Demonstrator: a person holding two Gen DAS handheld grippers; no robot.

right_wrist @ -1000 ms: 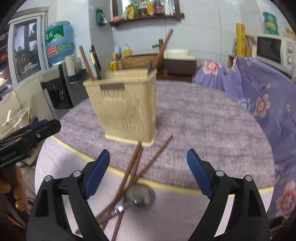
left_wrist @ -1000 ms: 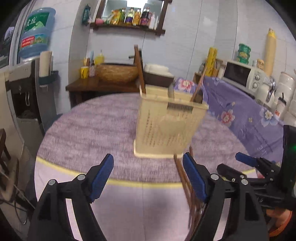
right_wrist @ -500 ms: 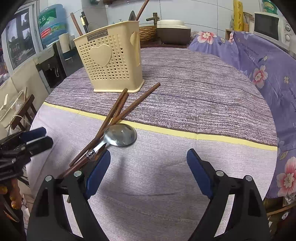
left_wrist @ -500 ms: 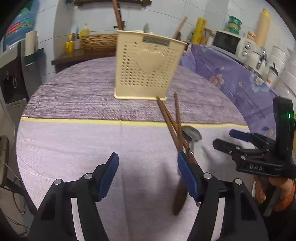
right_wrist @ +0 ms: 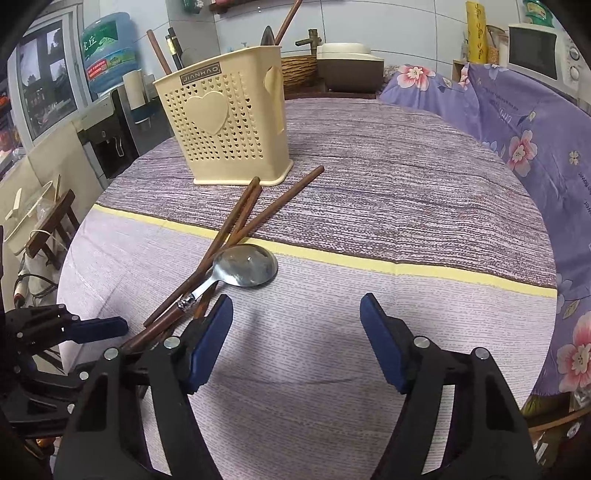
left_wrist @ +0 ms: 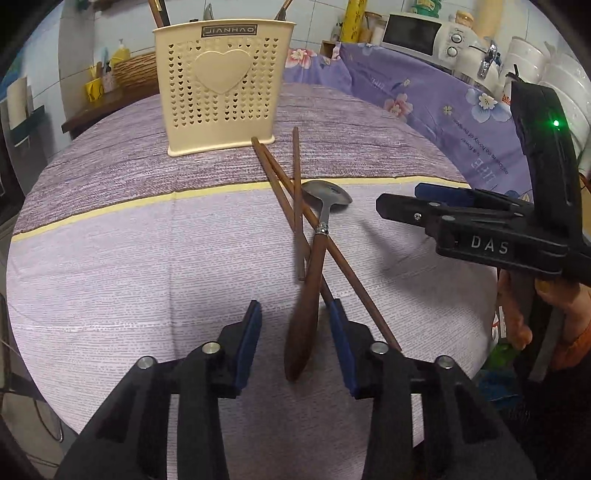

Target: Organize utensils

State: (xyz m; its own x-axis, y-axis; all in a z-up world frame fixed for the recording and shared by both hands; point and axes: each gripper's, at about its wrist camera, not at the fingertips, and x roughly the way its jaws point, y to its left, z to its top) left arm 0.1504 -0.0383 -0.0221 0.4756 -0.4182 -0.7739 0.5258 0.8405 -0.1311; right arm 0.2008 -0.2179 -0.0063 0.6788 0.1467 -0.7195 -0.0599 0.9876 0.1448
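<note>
A cream perforated utensil holder stands at the far side of the round table, with a few utensils sticking out of it. Three brown chopsticks lie crossed in front of it. A spoon with a wooden handle rests over them. My left gripper straddles that handle; its jaws are closing, with a gap on each side. My right gripper hovers over bare cloth just right of the spoon bowl, its jaws closing on nothing. It also shows as the right gripper in the left wrist view.
The table wears a purple striped cloth with a yellow band. A flowered purple cover drapes the counter at right, with a microwave on it. A water bottle and a wooden stool stand left of the table.
Both grippers came down and tipped toward the tabletop. The left one slid over the spoon handle and narrowed its jaws around it. The right jaws narrowed slightly.
</note>
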